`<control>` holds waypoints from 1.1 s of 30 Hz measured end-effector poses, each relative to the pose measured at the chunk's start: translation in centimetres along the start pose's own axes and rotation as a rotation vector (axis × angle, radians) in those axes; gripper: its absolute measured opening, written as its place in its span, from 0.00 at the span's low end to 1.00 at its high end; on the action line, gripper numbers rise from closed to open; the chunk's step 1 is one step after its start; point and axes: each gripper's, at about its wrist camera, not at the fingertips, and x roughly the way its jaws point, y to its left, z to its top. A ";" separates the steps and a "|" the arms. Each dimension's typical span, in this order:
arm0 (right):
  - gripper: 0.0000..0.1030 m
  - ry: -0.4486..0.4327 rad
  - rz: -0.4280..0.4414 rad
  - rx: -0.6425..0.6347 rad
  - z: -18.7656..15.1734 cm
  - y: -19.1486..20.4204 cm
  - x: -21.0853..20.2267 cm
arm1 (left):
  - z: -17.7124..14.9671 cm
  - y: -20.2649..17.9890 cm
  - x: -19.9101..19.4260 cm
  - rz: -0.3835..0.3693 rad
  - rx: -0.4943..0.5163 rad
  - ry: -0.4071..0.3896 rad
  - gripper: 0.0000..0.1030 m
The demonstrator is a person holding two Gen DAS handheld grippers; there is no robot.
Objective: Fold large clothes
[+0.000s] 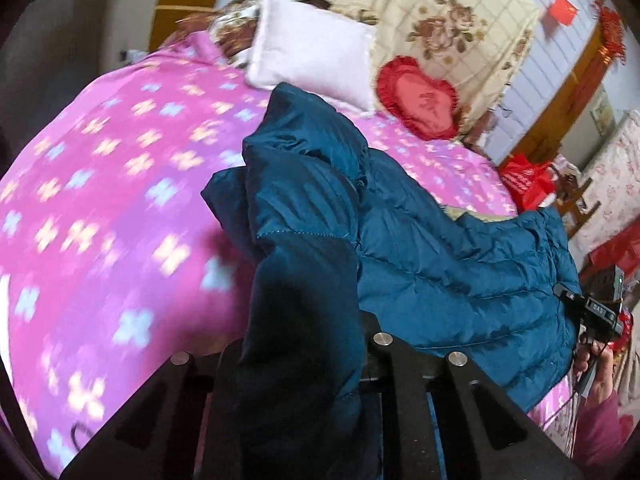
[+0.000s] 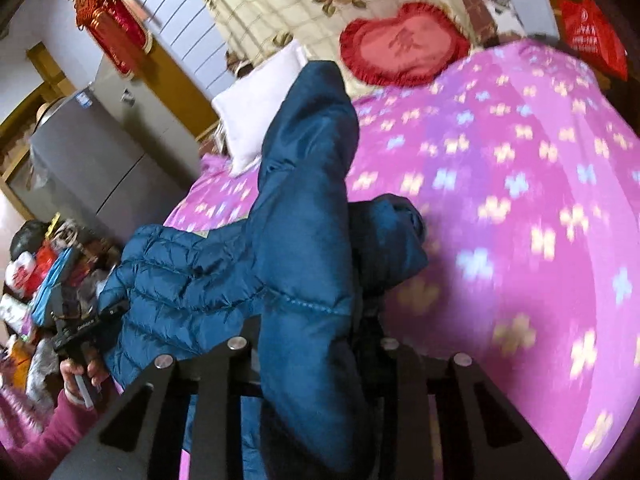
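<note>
A blue quilted jacket (image 1: pixel 440 264) hangs lifted above the pink flowered bed (image 1: pixel 120 168), one sleeve sticking up toward the pillows. My left gripper (image 1: pixel 304 336) is shut on a dark fold of it; the fabric drapes over the fingers and hides their tips. In the right wrist view the jacket (image 2: pixel 192 276) also drapes over my right gripper (image 2: pixel 312 320), which is pinched on a thick fold near a stitched seam. Each camera shows the other gripper at the jacket's far edge: the right gripper (image 1: pixel 592 312) and the left gripper (image 2: pixel 84 328), each held by a hand in a pink sleeve.
A white pillow (image 1: pixel 316 52), a red heart cushion (image 1: pixel 420 100) and a folded flowered quilt (image 1: pixel 440 20) lie at the head of the bed. A red bag (image 1: pixel 524 180) sits beside the bed. A grey fridge (image 2: pixel 100 152) and piled clutter (image 2: pixel 40 272) stand on the other side.
</note>
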 end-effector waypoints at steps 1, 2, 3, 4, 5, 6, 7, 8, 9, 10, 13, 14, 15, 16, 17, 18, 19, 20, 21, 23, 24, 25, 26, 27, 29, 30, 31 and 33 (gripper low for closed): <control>0.30 0.006 -0.003 0.008 -0.8 -0.3 0.3 | -0.7 0.5 0.3 0.033 0.007 -0.001 0.04; 0.33 0.021 -0.026 0.013 -1.7 -0.7 1.3 | -1.2 1.0 1.2 0.067 0.004 0.010 0.06; 0.34 0.039 -0.059 0.036 -2.5 -1.4 2.6 | -1.7 1.6 2.3 0.091 -0.012 0.031 0.09; 0.39 0.049 -0.084 0.058 -3.1 -1.9 3.4 | -2.3 2.2 3.6 0.115 -0.030 0.056 0.15; 0.49 0.058 -0.143 0.075 -3.8 -2.7 5.0 | -2.7 2.6 4.7 0.142 -0.040 0.072 0.20; 0.58 0.055 -0.172 0.084 -4.3 -3.1 5.9 | -3.1 2.9 5.6 0.171 -0.044 0.063 0.30; 0.74 0.033 -0.199 0.111 -4.9 -3.8 6.7 | -3.4 2.9 5.7 0.187 -0.041 0.042 0.36; 0.80 0.018 -0.214 0.119 -5.1 -4.0 6.7 | -3.6 3.0 5.6 0.200 -0.036 0.030 0.37; 0.80 0.011 -0.223 0.122 -5.1 -3.9 6.5 | -3.8 2.8 5.4 0.210 -0.027 0.025 0.37; 0.80 0.012 -0.239 0.119 -5.1 -3.5 6.1 | -3.9 2.4 5.0 0.229 -0.013 0.021 0.38; 0.80 -0.001 -0.315 0.055 -5.1 -1.8 4.1 | -4.5 1.1 3.3 0.290 0.028 0.004 0.38; 0.80 -0.023 -0.339 0.026 -5.2 -0.8 2.9 | -4.8 0.7 2.4 0.316 0.040 -0.015 0.38; 0.81 -0.041 -0.340 0.013 -5.4 -0.2 2.0 | -4.9 0.3 1.6 0.344 0.047 -0.040 0.38; 0.82 -0.055 -0.332 0.008 -5.5 0.4 1.2 | -5.1 -0.1 0.6 0.373 0.055 -0.071 0.38; 0.83 -0.069 -0.318 0.006 -5.7 1.3 0.2 | -5.3 -0.3 -0.1 0.389 0.061 -0.093 0.38; 0.84 -0.077 -0.310 0.002 -5.9 2.2 -0.5 | -5.4 -0.6 -0.9 0.403 0.066 -0.119 0.38; 0.86 -0.081 -0.304 -0.008 -6.1 3.1 -0.9 | -5.5 -1.0 -1.7 0.414 0.066 -0.145 0.38; 0.87 -0.083 -0.300 -0.022 -6.5 3.9 -1.1 | -5.7 -1.3 -2.4 0.421 0.063 -0.165 0.38; 0.87 -0.086 -0.298 -0.041 -6.9 4.8 -1.2 | -6.0 -1.8 -3.1 0.426 0.058 -0.183 0.38; 0.87 -0.091 -0.312 -0.087 -8.0 6.9 -1.2 | -6.5 -2.6 -3.6 0.422 0.058 -0.200 0.38; 0.88 -0.093 -0.319 -0.107 -8.5 8.1 -1.1 | -6.8 -3.0 -3.7 0.419 0.062 -0.202 0.38; 0.88 -0.096 -0.319 -0.121 -9.1 9.0 -0.8 | -7.2 -3.6 -3.7 0.419 0.068 -0.201 0.38; 0.88 -0.103 -0.313 -0.136 -9.8 10.1 -0.6 | -7.5 -4.1 -3.5 0.422 0.075 -0.199 0.38; 0.89 -0.107 -0.309 -0.146 -10.3 10.9 -0.3 | -7.9 -4.7 -3.4 0.423 0.083 -0.199 0.38; 0.92 -0.098 -0.323 -0.177 -11.3 12.7 0.6 | -8.7 -5.8 -3.2 0.423 0.094 -0.198 0.38; 0.92 -0.092 -0.332 -0.202 -11.8 13.7 1.2 | -9.2 -6.3 -3.2 0.418 0.097 -0.196 0.38; 0.92 -0.091 -0.338 -0.224 -12.2 14.6 1.6 | -9.5 -6.7 -3.0 0.408 0.096 -0.191 0.38; 0.92 -0.094 -0.349 -0.258 -12.9 15.9 2.1 | -10.2 -7.4 -2.6 0.394 0.092 -0.178 0.38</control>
